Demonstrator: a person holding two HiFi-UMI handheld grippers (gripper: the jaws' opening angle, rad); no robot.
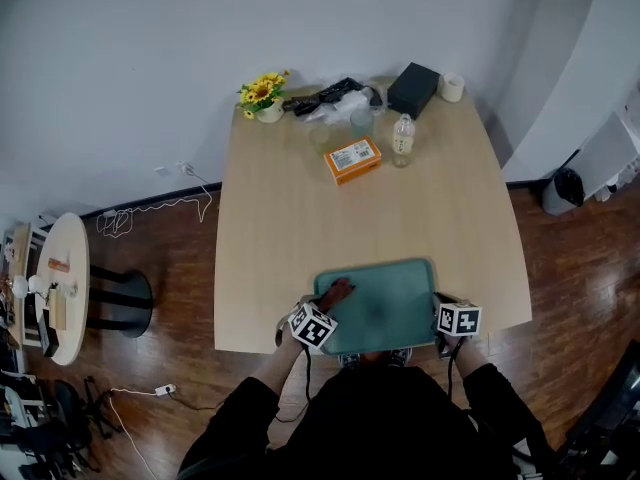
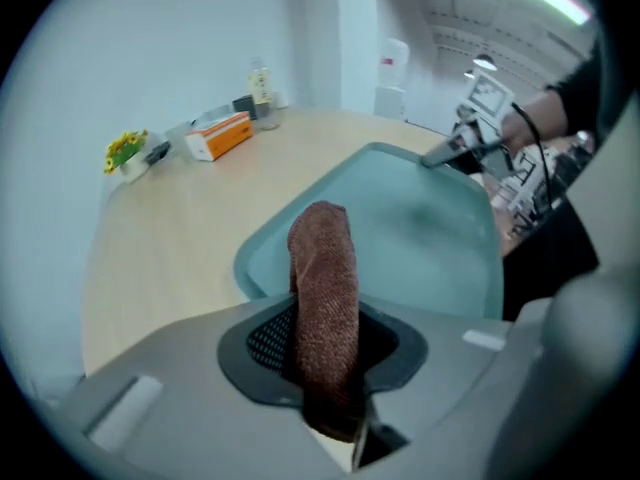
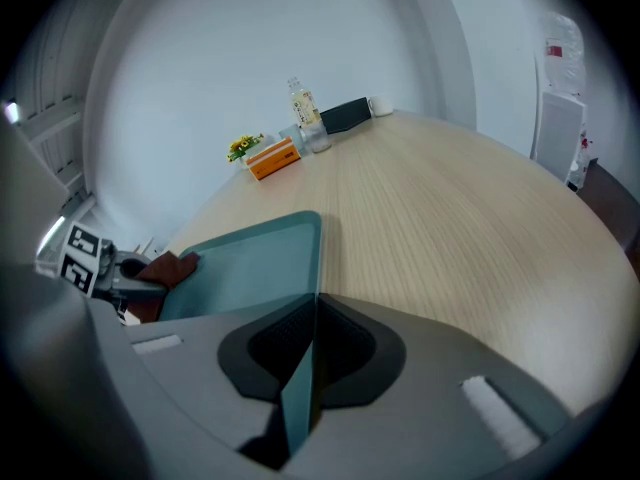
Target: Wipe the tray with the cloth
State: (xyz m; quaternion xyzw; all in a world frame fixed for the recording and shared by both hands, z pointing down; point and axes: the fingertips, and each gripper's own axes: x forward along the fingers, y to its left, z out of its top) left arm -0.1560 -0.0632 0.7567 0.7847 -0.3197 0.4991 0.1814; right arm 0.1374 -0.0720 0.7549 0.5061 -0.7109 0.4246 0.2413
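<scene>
**Head view, left to right.** A round side table (image 1: 62,268) stands on the wood floor at the left edge of the frame. The tabletop (image 1: 300,228) fills the centre. Along its upper edge stand a pot of yellow flowers (image 1: 262,95), an orange box (image 1: 352,159), a clear bottle (image 1: 403,138), a black box (image 1: 413,89) and a white roll (image 1: 452,87).

**Tray.** The teal tray (image 1: 395,293) lies at lower centre, against the near edge of the tabletop.

**Left tongs.** The left tongs (image 1: 330,296) sit at the tray's left end, clenched on the reddish-brown cloth (image 1: 338,289). In the left gripper view, both pads pinch the cloth (image 2: 322,288). It projects forward past the tips as a folded strip over the tray's left end. Contact between the cloth and the tray floor cannot be confirmed.

**Right tongs.** The right tongs (image 1: 441,306) sit at the tray's right edge, clenched on its rim. In the right gripper view, the rim (image 3: 300,388) runs edge-on between the closed pads. From there the tray extends toward the frame's left, where the cloth (image 3: 172,268) appears at its far end.
</scene>
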